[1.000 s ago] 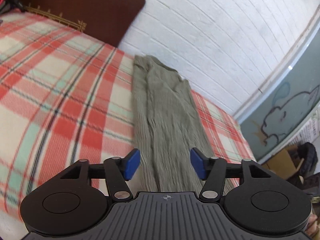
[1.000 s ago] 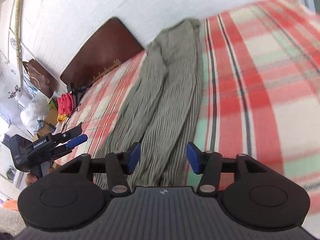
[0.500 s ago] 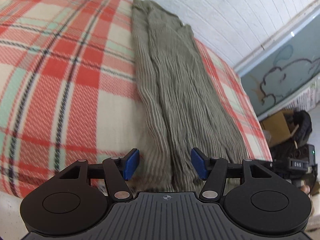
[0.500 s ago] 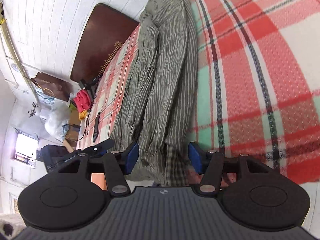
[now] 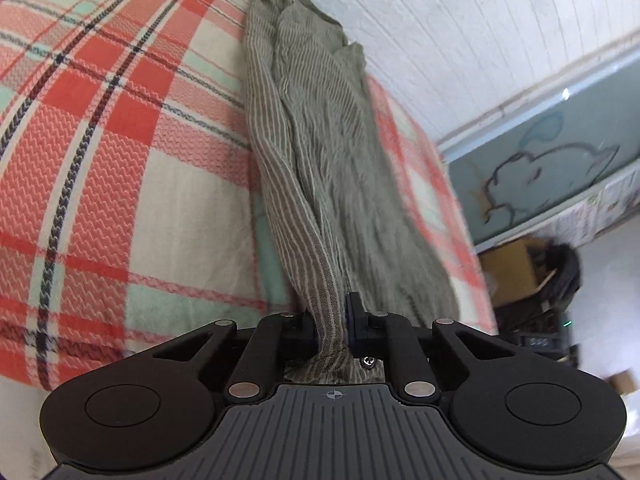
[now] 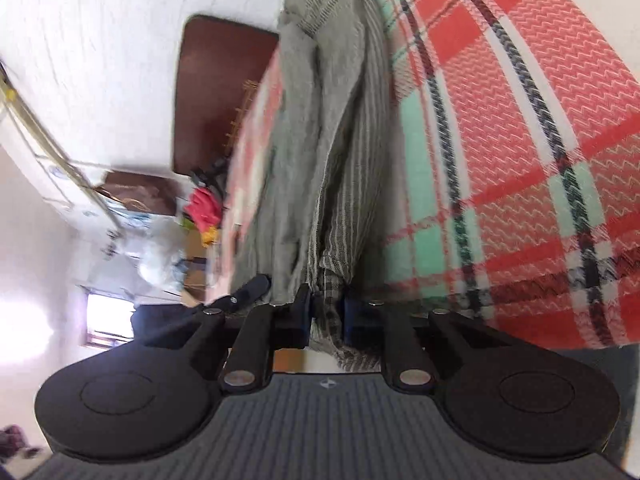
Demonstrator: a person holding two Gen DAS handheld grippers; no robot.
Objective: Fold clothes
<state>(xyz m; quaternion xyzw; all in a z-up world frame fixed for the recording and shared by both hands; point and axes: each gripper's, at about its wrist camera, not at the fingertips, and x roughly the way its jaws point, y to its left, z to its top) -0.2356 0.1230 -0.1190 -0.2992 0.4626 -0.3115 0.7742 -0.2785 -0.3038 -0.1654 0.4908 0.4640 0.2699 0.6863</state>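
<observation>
A long olive-green striped garment [image 5: 320, 152] lies lengthwise on the plaid bed, folded into a narrow strip that runs to the white wall. My left gripper [image 5: 331, 326] is shut on the near end of the garment at its left corner. In the right wrist view the same garment [image 6: 336, 128] stretches away, and my right gripper [image 6: 326, 316] is shut on its other near corner, the cloth bunched between the blue pads. The left gripper's dark tip [image 6: 252, 288] shows just left of the cloth.
The bed carries a red, cream and mint plaid blanket [image 5: 120, 168] against a white brick wall [image 5: 460, 40]. A dark headboard [image 6: 216, 92] stands at one end. A cardboard box [image 5: 516, 268] and clutter sit on the floor beside the bed; bags and red cloth [image 6: 204, 208] lie at the other side.
Both grippers dropped to the garment's near edge and went from open to shut on it. The cloth now bunches and lifts slightly at both held corners.
</observation>
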